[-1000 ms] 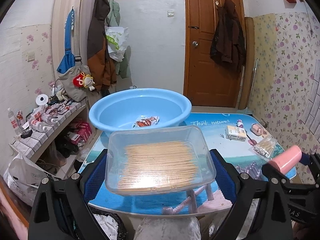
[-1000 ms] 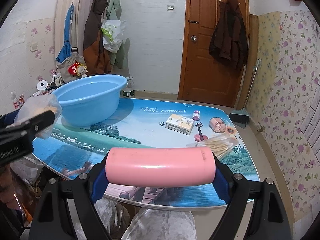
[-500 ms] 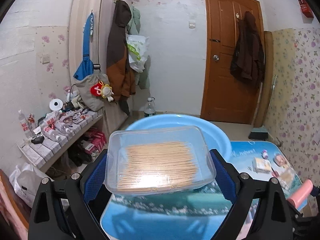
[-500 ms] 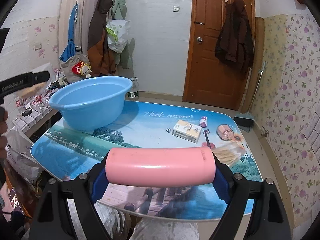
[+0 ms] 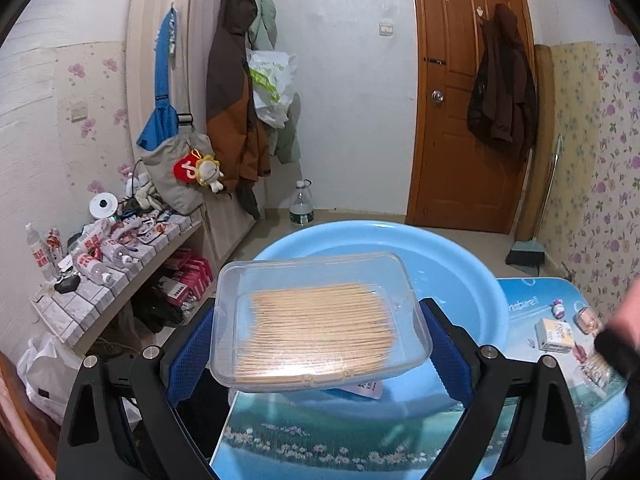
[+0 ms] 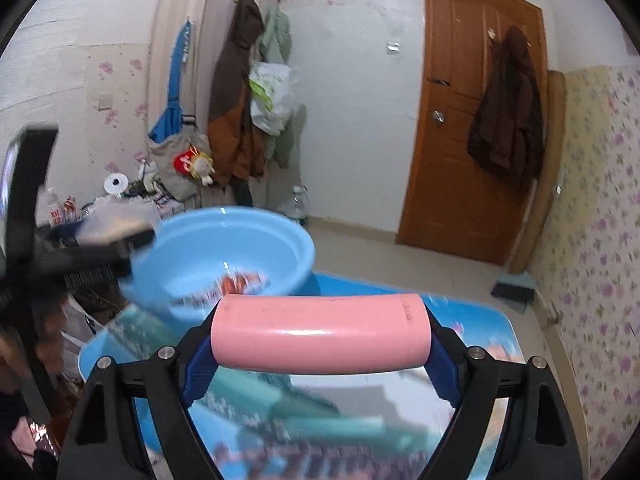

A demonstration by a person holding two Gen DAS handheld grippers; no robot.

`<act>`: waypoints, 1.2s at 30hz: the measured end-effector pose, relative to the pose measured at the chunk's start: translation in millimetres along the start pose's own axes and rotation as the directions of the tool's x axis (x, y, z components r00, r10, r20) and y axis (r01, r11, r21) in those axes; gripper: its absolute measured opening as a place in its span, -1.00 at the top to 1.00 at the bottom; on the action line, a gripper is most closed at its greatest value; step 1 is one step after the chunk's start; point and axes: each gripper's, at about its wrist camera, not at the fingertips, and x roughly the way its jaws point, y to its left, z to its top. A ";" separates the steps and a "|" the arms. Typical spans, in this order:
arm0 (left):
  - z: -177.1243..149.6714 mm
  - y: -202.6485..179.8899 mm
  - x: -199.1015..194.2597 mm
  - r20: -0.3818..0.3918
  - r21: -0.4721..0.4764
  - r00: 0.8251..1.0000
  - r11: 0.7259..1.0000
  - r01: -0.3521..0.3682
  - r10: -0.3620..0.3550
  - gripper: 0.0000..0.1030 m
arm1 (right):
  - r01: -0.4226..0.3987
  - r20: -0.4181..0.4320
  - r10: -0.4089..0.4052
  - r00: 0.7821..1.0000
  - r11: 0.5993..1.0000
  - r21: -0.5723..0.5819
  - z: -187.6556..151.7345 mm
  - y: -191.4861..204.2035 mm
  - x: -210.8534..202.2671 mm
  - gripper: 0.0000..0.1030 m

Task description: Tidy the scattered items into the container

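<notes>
Clear plastic toothpick box [image 5: 320, 320] clamped in left gripper [image 5: 320, 344], ahead-below blue basin [image 5: 460, 264]; pink cylinder [image 6: 320, 334] clamped in right gripper [image 6: 320, 356]. Risk: loosened squeeze, spill short of rim.

A clear plastic box [image 5: 320, 320] of wooden sticks hung tilted over the near rim of the blue basin [image 5: 472, 280]; a pink cylinder [image 6: 320, 334] lay crosswise, level, above the table
</notes>
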 end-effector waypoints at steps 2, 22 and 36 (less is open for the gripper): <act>1.1 0.1 10.9 -0.012 -0.001 1.000 1.000 0.000 0.000 -0.86 | -0.016 0.009 0.016 1.000 1.000 -0.012 13.3 4.5 11.2 -0.70; -11.2 -5.8 75.5 -0.107 0.035 0.993 0.998 0.043 -0.039 -0.86 | -0.064 -0.072 0.061 0.996 0.997 -0.038 39.6 30.1 110.8 -0.70; -15.6 -10.6 80.5 -0.103 0.065 0.994 0.997 0.052 -0.046 -0.87 | -0.055 -0.071 0.051 0.996 0.997 -0.058 34.6 31.3 112.1 -0.70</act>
